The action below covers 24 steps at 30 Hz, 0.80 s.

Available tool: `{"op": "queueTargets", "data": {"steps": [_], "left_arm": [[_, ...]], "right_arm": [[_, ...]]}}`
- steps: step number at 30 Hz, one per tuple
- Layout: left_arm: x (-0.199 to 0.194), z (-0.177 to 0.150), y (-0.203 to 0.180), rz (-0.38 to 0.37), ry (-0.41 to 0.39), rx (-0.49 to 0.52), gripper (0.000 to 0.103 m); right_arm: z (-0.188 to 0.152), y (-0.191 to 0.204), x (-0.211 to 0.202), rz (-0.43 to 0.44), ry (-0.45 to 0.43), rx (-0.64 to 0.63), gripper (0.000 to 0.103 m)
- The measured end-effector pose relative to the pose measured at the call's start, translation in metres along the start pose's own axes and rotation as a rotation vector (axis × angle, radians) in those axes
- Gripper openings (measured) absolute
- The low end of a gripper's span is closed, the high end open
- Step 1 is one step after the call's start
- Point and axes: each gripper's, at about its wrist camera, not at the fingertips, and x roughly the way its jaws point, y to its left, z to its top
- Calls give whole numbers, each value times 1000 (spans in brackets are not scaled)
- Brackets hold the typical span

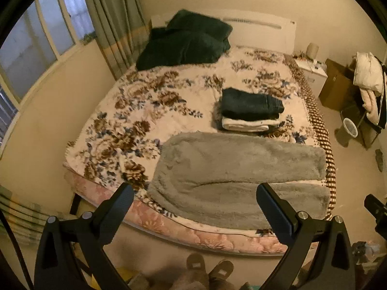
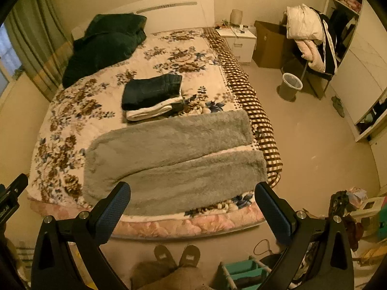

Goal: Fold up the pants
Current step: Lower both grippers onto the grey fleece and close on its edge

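Fluffy grey pants (image 1: 232, 169) lie flat along the near edge of the floral bed (image 1: 135, 111), waist to the left, both legs spread to the right. They also show in the right wrist view (image 2: 174, 154). My left gripper (image 1: 194, 193) is open and empty, held above the near edge of the pants. My right gripper (image 2: 192, 192) is open and empty too, above the nearer leg.
A stack of folded clothes (image 1: 251, 108), dark jeans on top, sits behind the pants. A dark green blanket (image 1: 186, 41) lies at the headboard. On the floor right of the bed stand a bin (image 2: 290, 85), a nightstand (image 2: 241, 41) and a loaded chair (image 2: 312, 41).
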Motion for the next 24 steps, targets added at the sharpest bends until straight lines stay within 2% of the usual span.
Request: {"op": "queueTargets", "data": {"steps": [8, 14, 17, 20, 24], "left_arm": [[102, 45, -31, 11, 86, 59, 103], [187, 100, -55, -39, 124, 130, 103], [236, 120, -70, -68, 138, 190, 103], [293, 134, -85, -65, 153, 250, 103], [368, 136, -99, -47, 185, 312, 103]], "right_arm": [[77, -17, 138, -28, 105, 46, 103], [131, -12, 232, -64, 177, 77, 103], [153, -4, 285, -95, 191, 42, 103], [168, 4, 344, -91, 215, -17, 103], [183, 16, 432, -117, 263, -129, 103]]}}
